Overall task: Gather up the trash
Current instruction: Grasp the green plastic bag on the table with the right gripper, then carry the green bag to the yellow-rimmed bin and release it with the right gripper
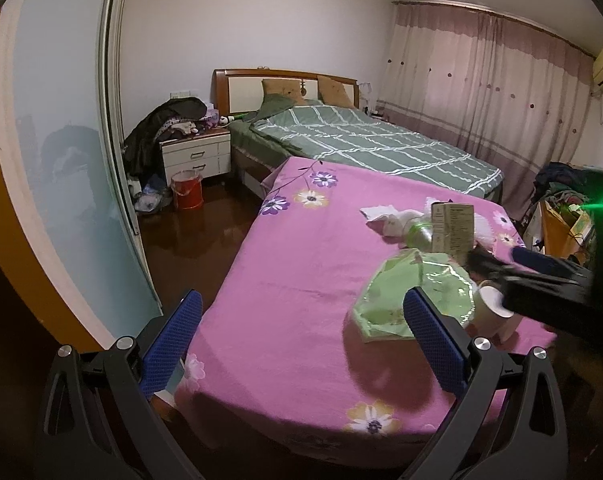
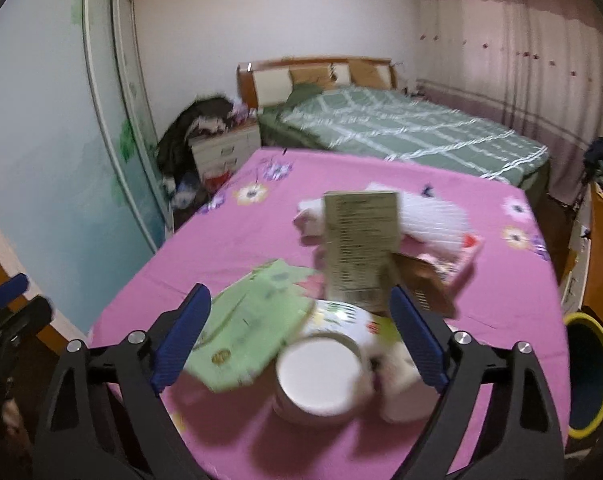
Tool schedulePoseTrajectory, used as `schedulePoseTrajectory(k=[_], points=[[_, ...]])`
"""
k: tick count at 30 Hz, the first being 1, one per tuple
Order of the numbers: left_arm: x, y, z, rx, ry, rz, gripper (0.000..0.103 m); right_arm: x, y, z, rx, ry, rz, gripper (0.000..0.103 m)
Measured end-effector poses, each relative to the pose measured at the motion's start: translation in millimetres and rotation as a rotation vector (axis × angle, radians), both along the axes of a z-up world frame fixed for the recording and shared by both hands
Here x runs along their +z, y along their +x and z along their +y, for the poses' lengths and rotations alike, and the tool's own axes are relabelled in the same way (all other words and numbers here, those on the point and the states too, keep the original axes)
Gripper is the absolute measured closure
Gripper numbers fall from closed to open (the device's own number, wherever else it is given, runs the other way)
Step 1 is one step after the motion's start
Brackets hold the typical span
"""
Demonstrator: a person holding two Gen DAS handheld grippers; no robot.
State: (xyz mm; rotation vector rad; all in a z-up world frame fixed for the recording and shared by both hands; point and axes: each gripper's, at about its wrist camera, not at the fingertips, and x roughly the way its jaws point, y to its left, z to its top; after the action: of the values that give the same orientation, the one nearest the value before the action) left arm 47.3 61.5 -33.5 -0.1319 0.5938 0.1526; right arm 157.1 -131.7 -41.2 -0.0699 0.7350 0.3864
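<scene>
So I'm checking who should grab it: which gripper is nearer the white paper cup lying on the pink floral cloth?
Right. The right gripper hovers open just above the white paper cup; the left gripper is open, off to the cup's left.

Cup & carton block right tongs – left cloth free.

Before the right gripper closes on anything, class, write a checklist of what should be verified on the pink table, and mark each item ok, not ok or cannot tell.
1. Right gripper open: ok.
2. Paper cup between its fingers: ok, lying on its side.
3. Green wrapper free of the grasp: not ok, it touches the cup.
4. Upright carton clear of the fingers: cannot tell, blurred.
5. Left gripper open and holding nothing: ok.
6. Yellow-rimmed bin within sight: ok, right of the table.
</scene>
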Motion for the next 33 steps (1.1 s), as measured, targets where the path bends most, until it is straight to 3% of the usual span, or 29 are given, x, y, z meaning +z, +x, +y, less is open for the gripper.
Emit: schedulePoseTrajectory(k=[9,11,14,16,18,21,23,29,33], points=[[-7.2,13.4,11.3,-0.005,-0.005,0.005,0.004,-33.9,46.1,29.1,0.028,-0.103,0.153,0.018],[-8.9,14.7,12.2,-0.008,-0.011,0.009,0.004,-39.7,49.8,32.8,0.033,-0.114,0.175,0.025],[-12.1,15.7,12.7,-0.012,-0.020,0.012,0.004,-47.3,54.1,35.0,0.033,-0.117,0.185,0.041],[-13.3,15.5,12.7,-0.012,-0.022,0.013,0.004,-48.5,56.5,34.6,0.036,-0.094,0.189,0.058],[-13.5,15.3,13.5,-0.011,-0.023,0.014,0.004,-46.3,55.9,34.0,0.043,-0.069,0.179,0.061],[-13.4,15.5,13.8,-0.011,-0.022,0.013,0.004,-35.0,52.9,34.3,0.060,-0.018,0.152,0.075],[-13.0,15.3,13.4,-0.012,-0.021,0.013,0.004,-23.5,48.4,34.6,0.065,0.022,0.120,0.101],[-11.1,14.4,8.1,-0.029,-0.014,0.012,0.004,13.1,31.0,26.5,0.084,0.109,0.032,0.102],[-9.8,15.5,-2.9,-0.074,-0.020,0.007,0.004,44.7,13.6,-1.1,0.070,0.174,-0.042,0.102]])
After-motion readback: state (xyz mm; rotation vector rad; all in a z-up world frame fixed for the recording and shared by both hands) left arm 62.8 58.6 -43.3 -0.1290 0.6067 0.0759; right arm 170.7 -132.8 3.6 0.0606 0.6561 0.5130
